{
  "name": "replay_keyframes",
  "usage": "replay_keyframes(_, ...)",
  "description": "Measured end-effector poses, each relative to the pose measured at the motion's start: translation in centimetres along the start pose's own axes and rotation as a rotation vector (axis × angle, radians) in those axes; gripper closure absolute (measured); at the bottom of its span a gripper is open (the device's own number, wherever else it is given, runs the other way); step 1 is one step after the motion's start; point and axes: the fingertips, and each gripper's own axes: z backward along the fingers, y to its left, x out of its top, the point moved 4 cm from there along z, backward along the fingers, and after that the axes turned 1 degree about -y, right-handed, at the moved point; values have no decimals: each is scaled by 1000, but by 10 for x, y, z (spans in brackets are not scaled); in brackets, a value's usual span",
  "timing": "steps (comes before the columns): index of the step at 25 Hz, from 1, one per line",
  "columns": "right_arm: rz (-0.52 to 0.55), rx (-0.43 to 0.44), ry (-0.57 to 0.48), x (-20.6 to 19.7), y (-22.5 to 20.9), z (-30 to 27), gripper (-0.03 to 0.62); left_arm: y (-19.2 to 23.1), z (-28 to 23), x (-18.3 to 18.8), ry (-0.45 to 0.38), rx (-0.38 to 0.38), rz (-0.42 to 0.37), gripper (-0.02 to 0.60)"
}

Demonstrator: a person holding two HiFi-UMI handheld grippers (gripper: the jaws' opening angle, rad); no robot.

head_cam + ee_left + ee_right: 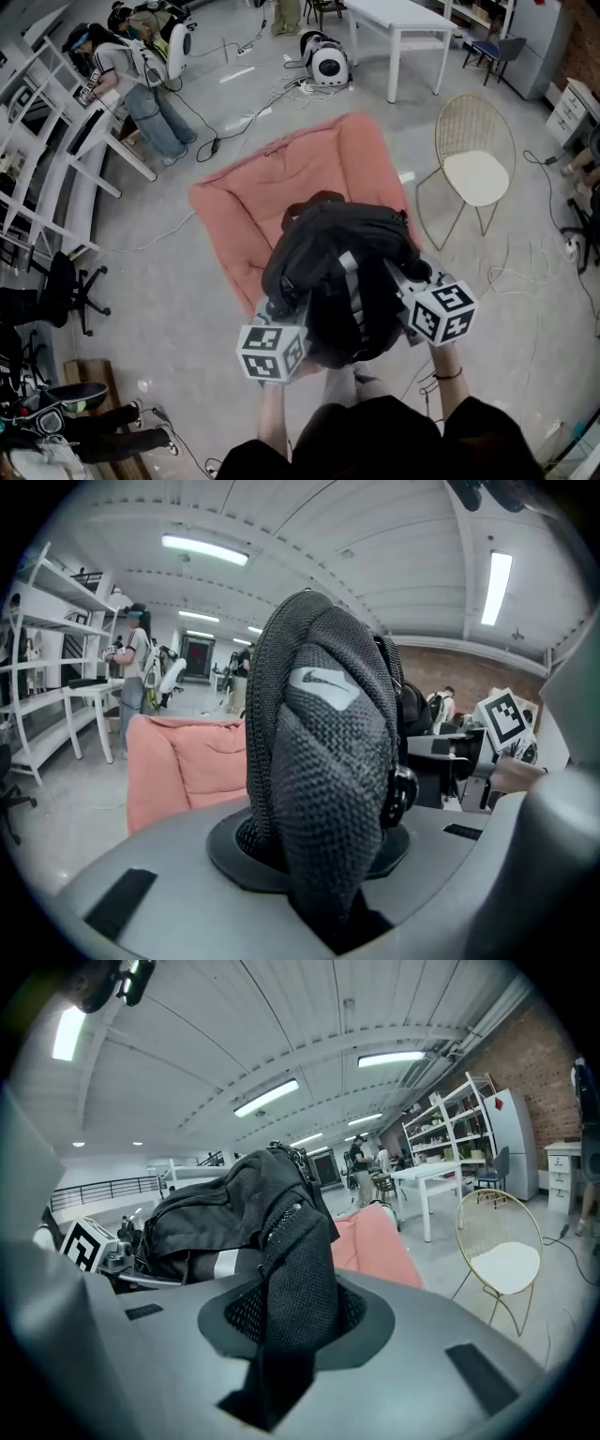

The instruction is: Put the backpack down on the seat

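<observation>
left gripper (282, 307) and right gripper (411, 284) each clamp a strap of the backpack (342, 267) above the pink seat (239, 211).

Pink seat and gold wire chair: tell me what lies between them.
Bare grey floor only, between the pink seat and the gold wire chair, in the head view.

Grey concrete floor (169, 309) with loose cables (253, 112), white table (398, 19), gold wire chair (473, 150), white shelving (37, 159), brick wall (553, 1063), strip lights (267, 1098) on ribbed white ceiling (234, 1026).
</observation>
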Motion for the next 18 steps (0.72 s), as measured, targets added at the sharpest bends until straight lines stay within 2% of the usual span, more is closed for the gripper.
replay_keyframes(6, -46, -17, 75, -26, -31, -50, 507, 31, -60, -16, 69, -25, 26, 465)
replay_keyframes(18, -63, -21, 183, -61, -80, -127, 508, 74, -147, -42, 151, -35, 55, 465)
